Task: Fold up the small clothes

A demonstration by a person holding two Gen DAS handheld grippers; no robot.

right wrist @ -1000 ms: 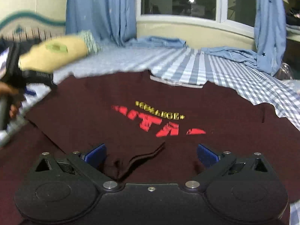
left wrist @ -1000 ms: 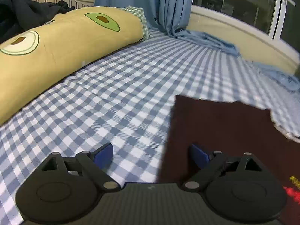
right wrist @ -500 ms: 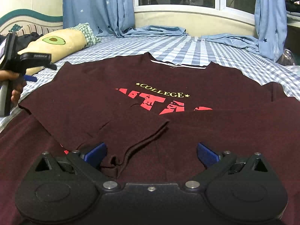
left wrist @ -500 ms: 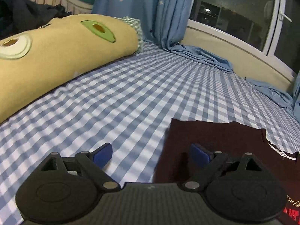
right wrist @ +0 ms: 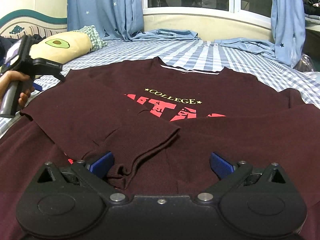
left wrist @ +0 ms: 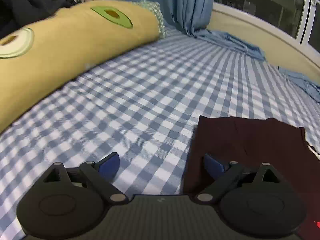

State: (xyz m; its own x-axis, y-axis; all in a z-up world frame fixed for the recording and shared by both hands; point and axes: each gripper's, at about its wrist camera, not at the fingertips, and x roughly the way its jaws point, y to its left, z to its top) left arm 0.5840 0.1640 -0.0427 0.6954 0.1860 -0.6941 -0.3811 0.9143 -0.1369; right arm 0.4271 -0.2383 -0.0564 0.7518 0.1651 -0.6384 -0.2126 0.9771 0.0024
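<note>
A dark maroon sweatshirt (right wrist: pixel 104 104) with red letters and a yellow "COLLEGE" print lies spread on the checked bed, front up, collar far from me. One sleeve (right wrist: pixel 140 140) is folded across its front, the cuff next to my right gripper's left finger. My right gripper (right wrist: pixel 161 163) is open and empty, low over the garment's lower part. My left gripper (left wrist: pixel 161 163) is open and empty at the sweatshirt's left shoulder edge (left wrist: pixel 250 138), its right finger over the cloth. The left gripper also shows in the right wrist view (right wrist: pixel 38 86), held in a hand.
A long yellow avocado-print pillow (left wrist: pixel 66 46) lies along the left side of the blue checked bedsheet (left wrist: pixel 140 92). Blue curtains (right wrist: pixel 104 8) and crumpled blue cloth (right wrist: pixel 166 35) sit under the window at the far edge. Dark clothes (left wrist: pixel 26 10) lie by the headboard.
My left gripper has swung a little, so the shoulder edge sits further ahead. My right gripper has steadied over the folded sleeve. Both stay open.
</note>
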